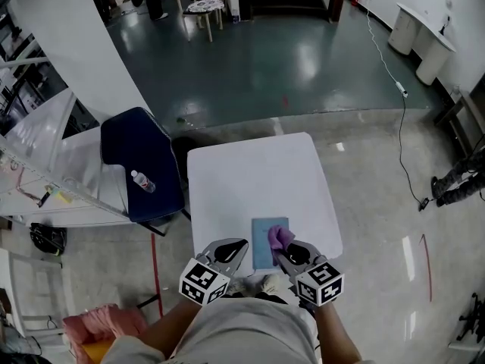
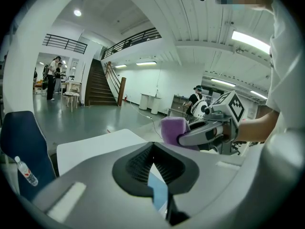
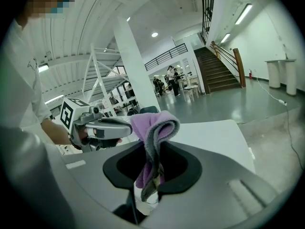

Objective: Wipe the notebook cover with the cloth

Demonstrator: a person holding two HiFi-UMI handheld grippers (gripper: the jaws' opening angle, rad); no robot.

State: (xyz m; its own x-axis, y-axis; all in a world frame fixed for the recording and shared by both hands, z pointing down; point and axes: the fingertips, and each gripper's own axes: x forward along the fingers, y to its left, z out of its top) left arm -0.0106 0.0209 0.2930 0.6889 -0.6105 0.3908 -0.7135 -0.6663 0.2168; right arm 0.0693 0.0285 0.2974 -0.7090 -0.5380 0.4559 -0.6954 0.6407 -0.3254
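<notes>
Right tongs [image 3: 151, 175] pinch a purple cloth [image 3: 153, 127] over the right edge of a blue notebook [image 1: 263, 246] lying near the front of a white desk [image 1: 258, 177]. Left tongs [image 1: 231, 251], pressed together and empty, hover beside it. Wiping looks about to begin; next, press the cloth down and sweep it across the cover.

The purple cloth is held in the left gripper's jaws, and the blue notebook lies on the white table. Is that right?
No. The purple cloth is held in the right gripper's jaws, not those of the left gripper, as the right gripper view shows. The blue notebook does lie on the white table.
</notes>
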